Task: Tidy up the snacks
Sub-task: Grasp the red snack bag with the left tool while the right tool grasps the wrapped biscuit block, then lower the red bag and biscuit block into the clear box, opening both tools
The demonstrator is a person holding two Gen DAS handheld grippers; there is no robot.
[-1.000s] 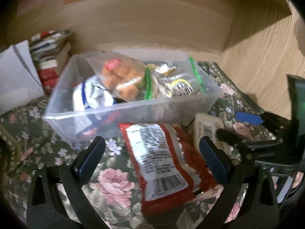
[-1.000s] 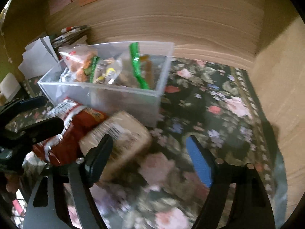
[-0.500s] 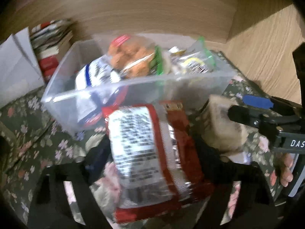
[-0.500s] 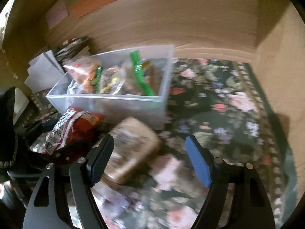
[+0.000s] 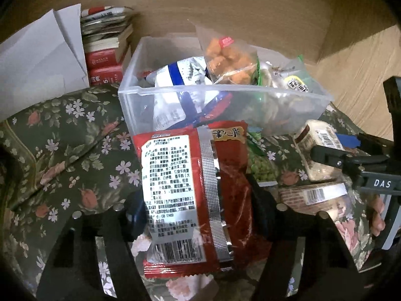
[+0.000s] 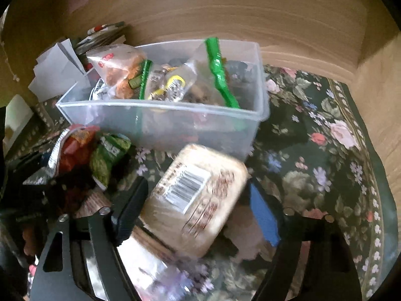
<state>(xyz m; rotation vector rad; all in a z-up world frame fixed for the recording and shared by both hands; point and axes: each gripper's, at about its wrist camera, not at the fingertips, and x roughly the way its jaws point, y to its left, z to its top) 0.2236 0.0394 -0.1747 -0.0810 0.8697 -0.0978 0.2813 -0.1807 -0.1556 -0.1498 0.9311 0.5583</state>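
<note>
My left gripper [image 5: 198,215] is shut on a red snack packet [image 5: 190,195] with a white label, held up in front of a clear plastic bin [image 5: 200,92]. The bin holds a blue-white packet [image 5: 180,75], a bag of orange snacks [image 5: 230,60] and green-zip bags [image 6: 215,67]. My right gripper [image 6: 198,205] is shut on a beige wrapped snack pack [image 6: 195,195] with a barcode, held just before the bin's [image 6: 160,107] near wall. The same pack [image 5: 320,148] shows at the right of the left wrist view.
A green pea packet [image 6: 110,155] and a brown barcoded pack [image 5: 310,195] lie on the floral cloth [image 6: 313,150]. White paper [image 5: 42,62] and stacked books [image 5: 107,45] stand at the back left. Wooden walls close the back and right.
My left gripper closed on the red packet and lifted it toward the bin. My right gripper closed on the beige pack and raised it off the cloth.
</note>
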